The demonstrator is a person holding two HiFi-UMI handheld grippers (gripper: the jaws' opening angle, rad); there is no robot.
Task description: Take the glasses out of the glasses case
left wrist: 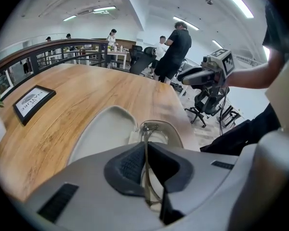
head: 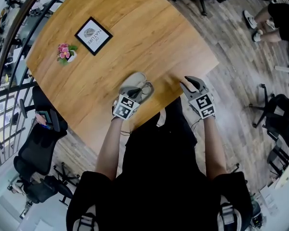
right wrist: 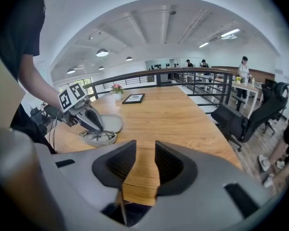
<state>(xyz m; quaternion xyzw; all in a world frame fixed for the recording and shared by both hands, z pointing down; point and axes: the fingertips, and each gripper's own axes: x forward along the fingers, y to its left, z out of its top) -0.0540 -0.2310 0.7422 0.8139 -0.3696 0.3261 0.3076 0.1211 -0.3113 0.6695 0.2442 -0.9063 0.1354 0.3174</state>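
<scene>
A beige glasses case (head: 136,80) lies open near the front edge of the round wooden table (head: 135,32), its lid (left wrist: 103,129) folded back to the left. The thin-rimmed glasses (left wrist: 145,128) rest in the case's lower shell. My left gripper (left wrist: 145,150) reaches down into the case, and its pads are pressed together on the thin frame of the glasses. From the right gripper view, the left gripper (right wrist: 95,126) stands tilted over the glasses (right wrist: 98,137). My right gripper (right wrist: 145,165) hovers above the table edge to the right of the case, open, with nothing between its fingers.
A black-framed sign (head: 93,35) and a small pot of pink flowers (head: 64,52) sit at the far left of the table. Office chairs (head: 38,143) stand by a railing on the left; another chair (right wrist: 250,119) is beyond the table. People stand in the background.
</scene>
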